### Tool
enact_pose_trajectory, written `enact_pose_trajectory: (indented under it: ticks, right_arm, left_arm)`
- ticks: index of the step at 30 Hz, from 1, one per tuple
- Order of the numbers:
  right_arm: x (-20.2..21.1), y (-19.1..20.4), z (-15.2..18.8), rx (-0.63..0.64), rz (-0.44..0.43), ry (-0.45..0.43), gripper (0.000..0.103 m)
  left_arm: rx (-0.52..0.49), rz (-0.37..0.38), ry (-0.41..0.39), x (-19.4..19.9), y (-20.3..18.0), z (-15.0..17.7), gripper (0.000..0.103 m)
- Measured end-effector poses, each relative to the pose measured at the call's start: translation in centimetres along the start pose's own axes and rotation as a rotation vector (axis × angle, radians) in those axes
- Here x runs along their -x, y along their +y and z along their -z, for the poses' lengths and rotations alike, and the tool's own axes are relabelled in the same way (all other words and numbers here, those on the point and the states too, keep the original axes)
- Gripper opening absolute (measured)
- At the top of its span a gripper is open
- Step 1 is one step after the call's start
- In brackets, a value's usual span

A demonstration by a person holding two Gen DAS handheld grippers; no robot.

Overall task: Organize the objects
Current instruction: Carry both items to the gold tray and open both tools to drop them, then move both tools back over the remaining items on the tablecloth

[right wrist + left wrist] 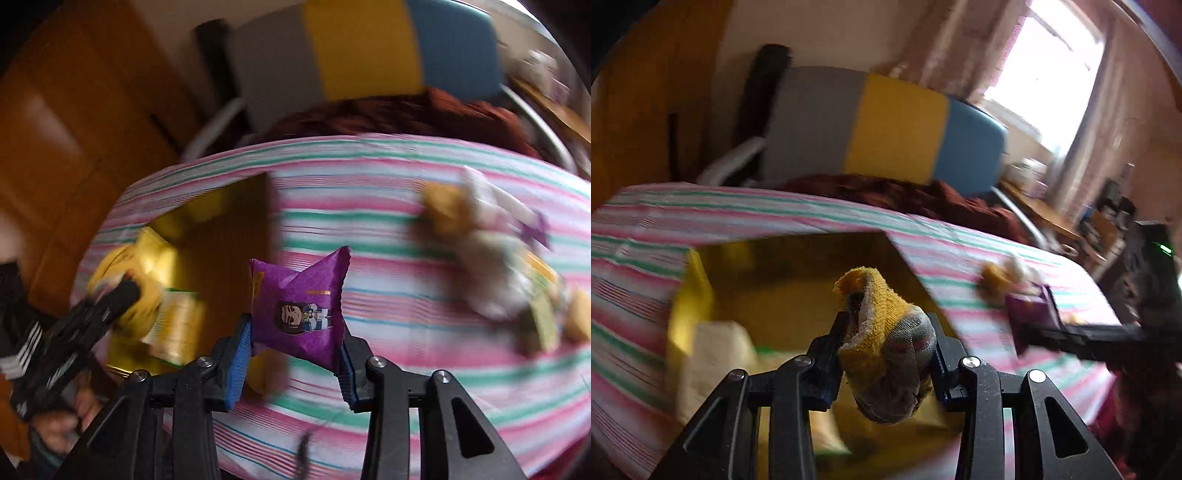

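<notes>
Our left gripper [886, 354] clenched a yellow sock [886, 339] just above the open yellow box [698, 280]; our right gripper [295, 336] gripped a purple packet [299, 314] — over the striped bed [406, 387], right of the box. Mid-delivery, we judged — next, release inside.

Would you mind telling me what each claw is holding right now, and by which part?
Left claw: yellow sock, gripped around its bunched middle. Right claw: purple packet, pinched across its lower sides.
</notes>
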State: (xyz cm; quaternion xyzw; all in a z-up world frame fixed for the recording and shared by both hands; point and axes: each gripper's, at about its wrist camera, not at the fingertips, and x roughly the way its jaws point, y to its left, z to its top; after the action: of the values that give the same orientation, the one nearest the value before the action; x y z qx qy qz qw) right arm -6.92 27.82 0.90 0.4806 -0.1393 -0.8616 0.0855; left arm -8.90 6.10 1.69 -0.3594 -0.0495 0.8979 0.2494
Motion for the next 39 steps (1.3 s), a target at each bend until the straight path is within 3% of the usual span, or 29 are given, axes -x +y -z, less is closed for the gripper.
enact_pose_trajectory:
  ticks: [5,8,11,13,19,31,39]
  right_arm:
    - [-3.1,4.5,-1.6,0.066,-0.061,-0.006,0.052]
    - [-3.5,5.7,-1.1,0.104,-0.047,0.002,0.053]
    - [-3.7,6.6,0.0,0.160,-0.024,-0.007,0.056]
    - [-3.3,7.4,0.9,0.206,0.022,-0.022,0.065]
    - [-2.5,9.0,3.0,0.317,0.169,-0.111,0.079]
    - [0.1,6.3,4.1,0.233,0.257,-0.194,0.084]
    - [1.4,5.1,4.8,0.207,0.265,-0.225,0.084]
  left_arm:
    - [0.085,-0.152,-0.039,-0.7,5.3,-2.8,0.054]
    - [0.101,-0.199,-0.065,-0.2,7.1,-3.0,0.061]
    - [0.116,-0.201,-0.074,0.8,7.6,-2.1,0.065]
    - [0.106,-0.208,-0.075,1.3,7.2,-1.2,0.071]
    - [0.096,-0.223,-0.092,3.6,5.3,1.9,0.081]
    - [0.019,-0.315,-0.112,5.7,1.1,4.8,0.093]
    - [-0.034,-0.302,-0.099,5.5,-0.8,5.6,0.094]
